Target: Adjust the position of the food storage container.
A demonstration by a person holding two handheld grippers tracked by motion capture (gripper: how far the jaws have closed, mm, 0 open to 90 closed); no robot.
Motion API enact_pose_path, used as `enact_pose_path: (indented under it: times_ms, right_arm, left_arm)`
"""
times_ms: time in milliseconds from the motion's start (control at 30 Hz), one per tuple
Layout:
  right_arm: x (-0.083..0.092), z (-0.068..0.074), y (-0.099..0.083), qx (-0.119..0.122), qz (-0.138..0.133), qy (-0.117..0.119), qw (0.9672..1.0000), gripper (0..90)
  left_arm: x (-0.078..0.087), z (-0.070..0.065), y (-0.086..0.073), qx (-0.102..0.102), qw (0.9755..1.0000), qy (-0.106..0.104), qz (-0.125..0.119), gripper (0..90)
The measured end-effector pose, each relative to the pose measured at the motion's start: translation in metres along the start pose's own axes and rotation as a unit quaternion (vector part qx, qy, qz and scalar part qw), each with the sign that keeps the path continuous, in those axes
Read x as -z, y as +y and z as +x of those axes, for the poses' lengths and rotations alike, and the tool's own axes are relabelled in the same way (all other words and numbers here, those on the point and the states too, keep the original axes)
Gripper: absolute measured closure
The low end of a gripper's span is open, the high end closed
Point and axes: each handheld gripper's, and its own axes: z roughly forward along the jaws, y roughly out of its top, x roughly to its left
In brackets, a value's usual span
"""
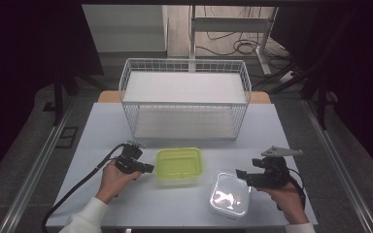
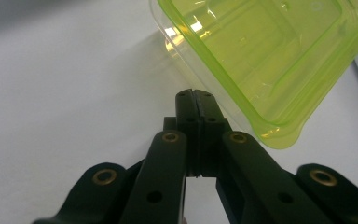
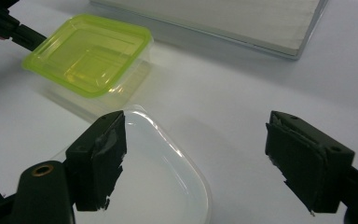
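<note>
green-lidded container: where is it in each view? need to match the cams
High view: green-lidded container lies centre, just right of the left gripper.
Left gripper view: upper right, just beyond the shut jaw tips.
Right gripper view: upper left, past the white-lidded container.
Shared landmark: the white table.
</note>
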Motion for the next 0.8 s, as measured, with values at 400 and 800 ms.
enact_pose_path:
  times_ms: [400,800]
  right_arm:
    - [0.003,0.01,0.007,-0.004,-0.017,0.019,0.9997,20.0]
    - [-0.016,0.028,0.025,0.009,-0.015,0.047,0.9987,19.3]
  left_arm:
    - [0.037,-0.005,-0.009,-0.011,0.9963,0.017,-0.084,84.3]
    - [0.096,-0.012,-0.023,0.015,0.9855,0.013,-0.168,31.6]
